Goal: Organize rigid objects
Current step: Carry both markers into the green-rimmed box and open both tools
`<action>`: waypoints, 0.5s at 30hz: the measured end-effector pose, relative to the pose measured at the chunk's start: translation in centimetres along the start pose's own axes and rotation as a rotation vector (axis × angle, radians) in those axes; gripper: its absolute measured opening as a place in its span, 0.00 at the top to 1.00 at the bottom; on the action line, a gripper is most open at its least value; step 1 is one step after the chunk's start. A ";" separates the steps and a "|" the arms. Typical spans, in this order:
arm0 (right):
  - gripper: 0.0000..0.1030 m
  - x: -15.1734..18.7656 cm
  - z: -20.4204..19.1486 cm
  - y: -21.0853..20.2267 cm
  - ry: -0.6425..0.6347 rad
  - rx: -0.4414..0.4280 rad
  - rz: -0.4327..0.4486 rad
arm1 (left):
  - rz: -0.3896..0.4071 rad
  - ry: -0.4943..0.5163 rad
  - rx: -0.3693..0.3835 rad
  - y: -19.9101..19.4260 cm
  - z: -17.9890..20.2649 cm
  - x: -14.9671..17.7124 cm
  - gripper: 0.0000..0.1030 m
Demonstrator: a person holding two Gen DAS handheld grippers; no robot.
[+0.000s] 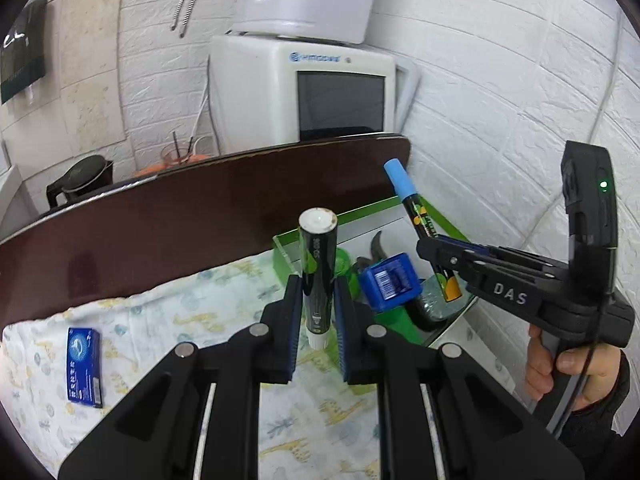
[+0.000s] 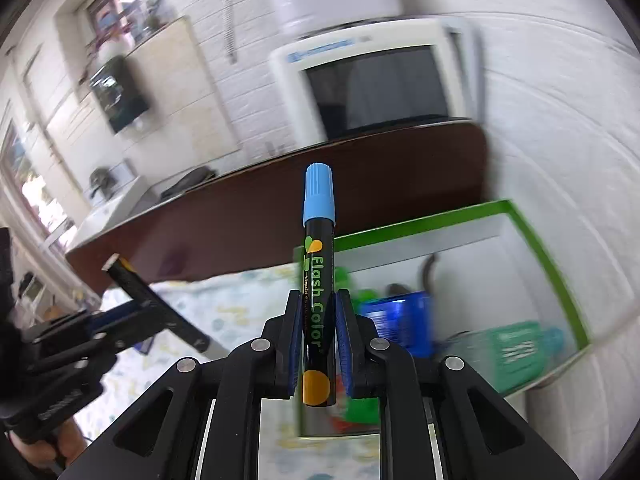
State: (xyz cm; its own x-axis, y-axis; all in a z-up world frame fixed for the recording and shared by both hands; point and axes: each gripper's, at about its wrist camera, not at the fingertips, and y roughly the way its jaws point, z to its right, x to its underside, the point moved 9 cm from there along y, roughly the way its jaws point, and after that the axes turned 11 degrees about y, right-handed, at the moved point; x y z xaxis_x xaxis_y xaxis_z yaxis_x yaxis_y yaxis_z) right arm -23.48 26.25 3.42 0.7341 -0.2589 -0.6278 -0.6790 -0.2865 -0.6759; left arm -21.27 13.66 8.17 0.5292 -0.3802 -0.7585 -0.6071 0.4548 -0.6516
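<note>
My left gripper (image 1: 317,300) is shut on a black marker with a white end (image 1: 316,264), held upright above the patterned cloth. Over in the right wrist view that same marker (image 2: 156,304) slants in the left gripper (image 2: 132,316) at the left edge. My right gripper (image 2: 318,308) is shut on a black marker with a light-blue cap (image 2: 318,280). In the left wrist view the blue-capped marker (image 1: 416,224) tilts over the green-rimmed tray (image 1: 360,210), clamped in the right gripper (image 1: 432,250), which a hand holds.
The tray holds a blue box (image 1: 390,282), dark pruning shears (image 1: 378,246), a green item (image 1: 344,260) and a green bottle (image 2: 516,350). A blue carton (image 1: 84,366) lies on the cloth at left. A dark brown board (image 1: 200,208) stands behind. The wall (image 1: 500,120) is at right.
</note>
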 end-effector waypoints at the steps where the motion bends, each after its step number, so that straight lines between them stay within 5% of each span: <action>1: 0.83 -0.3 0.9 0.2 0.015 0.014 0.007 | -0.002 0.020 0.013 0.5 1.1 -0.8 0.87; 7: 0.83 -1.0 5.5 1.3 0.095 0.065 0.001 | -0.062 0.099 0.046 4.3 5.6 -2.4 0.86; 15: 0.83 -0.4 7.7 2.6 0.145 0.056 -0.019 | -0.167 0.111 0.036 7.8 6.6 -0.1 0.86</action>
State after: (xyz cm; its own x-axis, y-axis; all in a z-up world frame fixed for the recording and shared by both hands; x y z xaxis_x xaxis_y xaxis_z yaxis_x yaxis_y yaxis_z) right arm -25.57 32.65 -1.09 0.7368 -0.3854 -0.5555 -0.6615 -0.2412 -0.7101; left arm -22.12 22.61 3.18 0.5513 -0.5382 -0.6375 -0.4938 0.4054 -0.7693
